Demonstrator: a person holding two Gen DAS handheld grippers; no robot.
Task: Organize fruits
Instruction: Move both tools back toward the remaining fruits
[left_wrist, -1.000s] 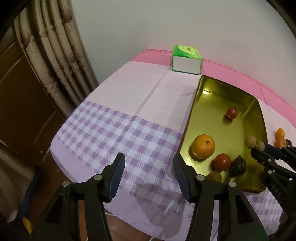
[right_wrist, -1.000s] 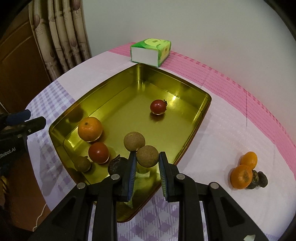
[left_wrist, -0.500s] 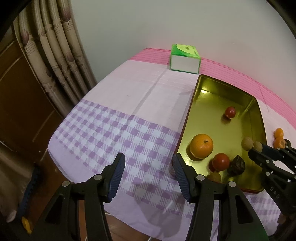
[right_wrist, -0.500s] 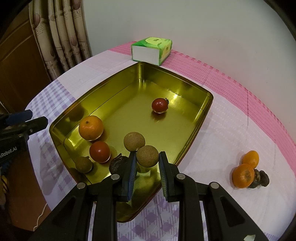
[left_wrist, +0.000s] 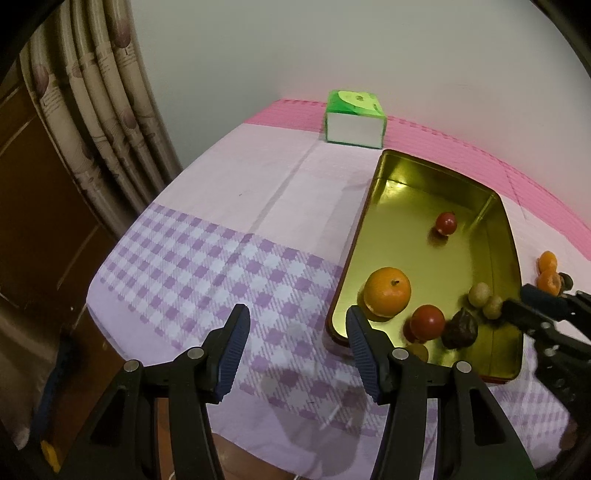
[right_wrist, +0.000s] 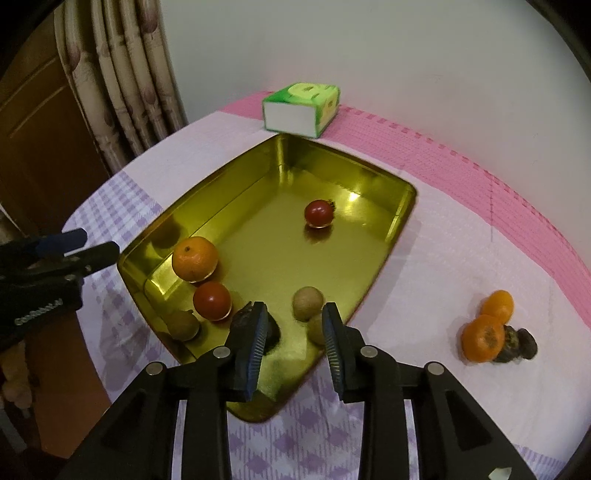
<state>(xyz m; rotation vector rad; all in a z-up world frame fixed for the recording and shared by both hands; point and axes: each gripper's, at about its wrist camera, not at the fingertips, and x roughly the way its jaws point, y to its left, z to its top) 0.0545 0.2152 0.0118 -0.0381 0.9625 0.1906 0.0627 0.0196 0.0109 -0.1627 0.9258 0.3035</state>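
Checked tabletop (right_wrist: 424, 258), gold tray (right_wrist: 258, 192): your right gripper (right_wrist: 295, 325) fingers are opening, brown fruit (right_wrist: 317, 326) loose by the right one; left gripper (left_wrist: 295, 332) fingers sit apart, empty.

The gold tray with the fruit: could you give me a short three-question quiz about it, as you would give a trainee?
1. True or false: the green box sits inside the gold tray.
2. How many red fruits lie in the tray?
3. Where are the small oranges? A: in the tray. B: on the cloth, outside the tray. C: on top of the box.

Key: 1 false, it stands behind the tray; 2 two; 3 B.
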